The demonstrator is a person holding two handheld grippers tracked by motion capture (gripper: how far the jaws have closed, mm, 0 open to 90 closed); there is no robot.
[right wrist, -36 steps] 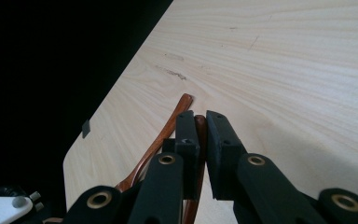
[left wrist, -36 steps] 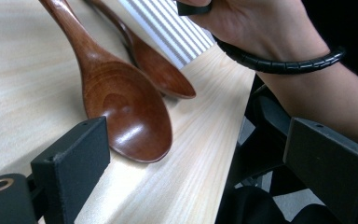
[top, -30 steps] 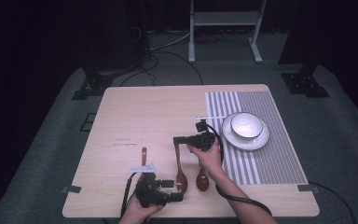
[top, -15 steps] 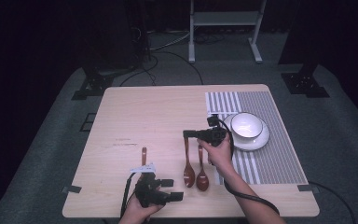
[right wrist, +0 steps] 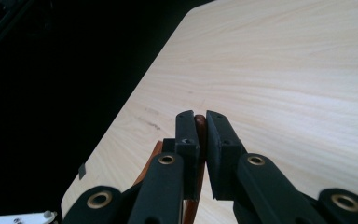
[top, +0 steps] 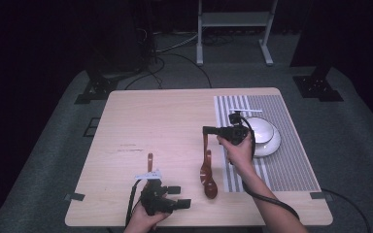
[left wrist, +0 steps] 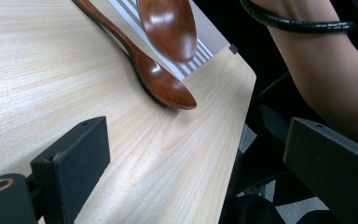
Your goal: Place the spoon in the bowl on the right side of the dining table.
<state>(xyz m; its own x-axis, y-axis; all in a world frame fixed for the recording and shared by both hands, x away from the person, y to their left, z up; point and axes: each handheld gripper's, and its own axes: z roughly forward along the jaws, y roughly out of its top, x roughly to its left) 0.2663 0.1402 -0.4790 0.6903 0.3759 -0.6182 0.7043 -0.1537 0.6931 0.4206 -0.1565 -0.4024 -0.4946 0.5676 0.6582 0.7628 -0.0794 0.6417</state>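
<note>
My right gripper is shut on the handle of a dark wooden spoon, which hangs bowl-down over the table. In the right gripper view the jaws pinch the brown handle. A second wooden spoon lies flat on the table just beneath it. My left gripper rests near the front edge, open with nothing between its jaws. In the left gripper view the lying spoon is ahead, with the raised spoon's bowl above it.
A white bowl sits on a striped placemat at the right, close behind my right hand. A third brown wooden handle lies just beyond the left gripper. The table's front right corner is near the spoons.
My right gripper has moved right and upward with the spoon, lifting it off the table away from the second spoon. The left gripper has stayed still.
</note>
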